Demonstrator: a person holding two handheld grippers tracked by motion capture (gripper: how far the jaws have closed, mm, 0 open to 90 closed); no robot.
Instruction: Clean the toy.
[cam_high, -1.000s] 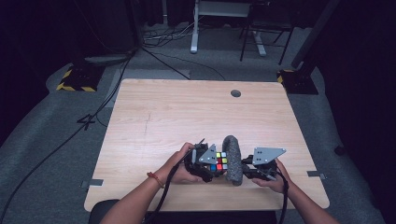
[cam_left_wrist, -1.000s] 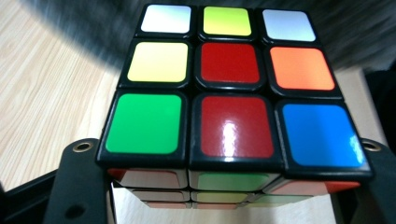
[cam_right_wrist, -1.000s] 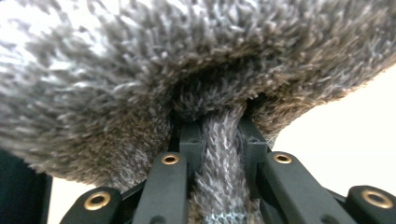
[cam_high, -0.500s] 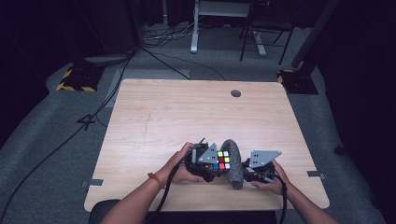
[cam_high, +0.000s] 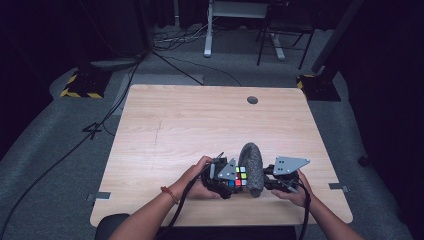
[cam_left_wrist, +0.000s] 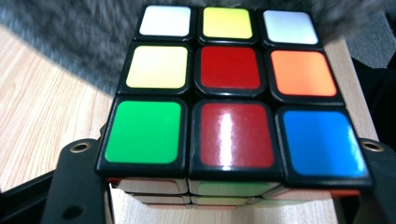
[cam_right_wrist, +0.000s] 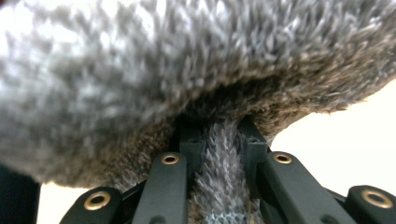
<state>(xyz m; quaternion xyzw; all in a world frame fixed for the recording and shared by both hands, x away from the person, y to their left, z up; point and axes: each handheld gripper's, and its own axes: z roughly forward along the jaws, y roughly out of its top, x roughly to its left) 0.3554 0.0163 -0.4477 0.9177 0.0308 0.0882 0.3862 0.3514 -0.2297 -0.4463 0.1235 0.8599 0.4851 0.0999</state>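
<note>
Gripping, left: the left gripper (cam_high: 231, 181) has its fingers (cam_left_wrist: 77, 186) clamped on either side of the puzzle cube (cam_left_wrist: 233, 93), which sits between them just above the bench (cam_high: 200, 125).
Gripping, right: the right gripper (cam_high: 270, 181) has its fingers (cam_right_wrist: 166, 186) pinched on a fold of the grey furry cloth (cam_right_wrist: 187, 79); a strip of fur is caught between them.
Cube: near the bench's front edge, between the two hands, its top face showing white, yellow, red, orange, green and blue squares.
Cloth: an upright grey hump (cam_high: 251, 167) touching the cube's right side and rising behind it.
Hands: the left hand (cam_high: 197, 177) and right hand (cam_high: 295, 187) come in from the near edge, holding the grippers close together.
Bench, farther back: bare pale wood with a round cable hole (cam_high: 252, 100) near the far edge.
Beyond: dark floor with cables and a yellow-and-black striped block (cam_high: 82, 85).
</note>
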